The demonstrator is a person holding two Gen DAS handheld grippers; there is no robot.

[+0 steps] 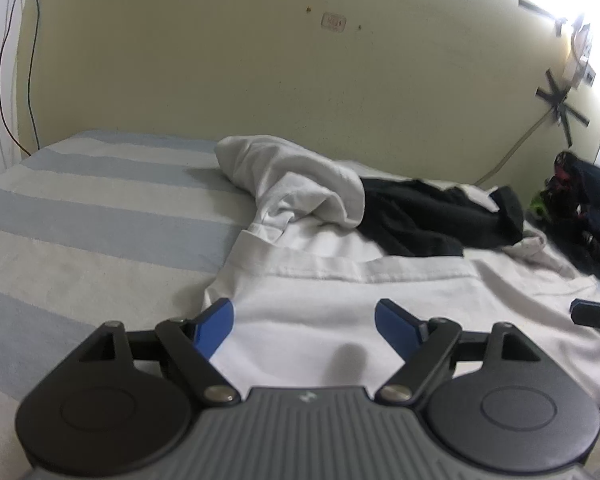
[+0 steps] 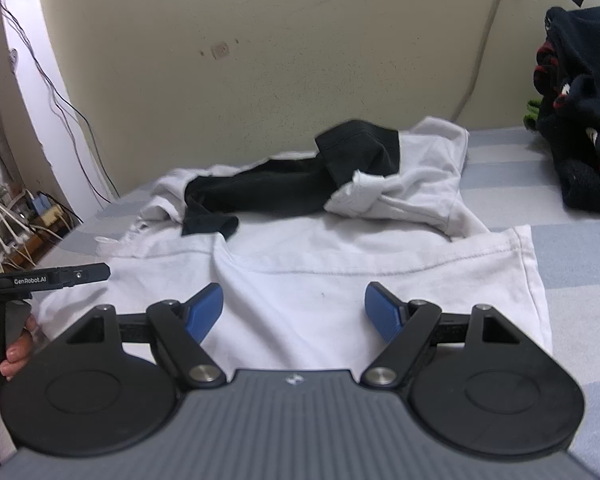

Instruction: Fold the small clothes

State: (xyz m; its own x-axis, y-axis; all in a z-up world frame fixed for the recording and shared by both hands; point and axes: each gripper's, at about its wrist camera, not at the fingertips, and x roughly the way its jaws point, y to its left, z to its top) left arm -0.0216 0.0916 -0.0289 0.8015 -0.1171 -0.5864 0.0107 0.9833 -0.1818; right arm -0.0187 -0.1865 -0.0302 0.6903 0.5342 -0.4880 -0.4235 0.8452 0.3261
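On the striped bed cover (image 1: 80, 216) a white garment (image 2: 340, 288) lies spread nearly flat at the near edge, probably laid out so that it can be folded first. Both claws hang over its near part with nothing between their blue pads: the left gripper (image 1: 304, 316) stands wide above the cloth's left side, the right gripper (image 2: 294, 304) equally wide toward its right, which suits taking two points of the hem at once. Beyond it, a crumpled white piece (image 1: 292, 184) and a black garment (image 2: 284, 188) lie heaped together against the far wall, seemingly waiting their turn. A dark bundle of clothes (image 2: 580, 120) sits far right, well apart from the working patch.
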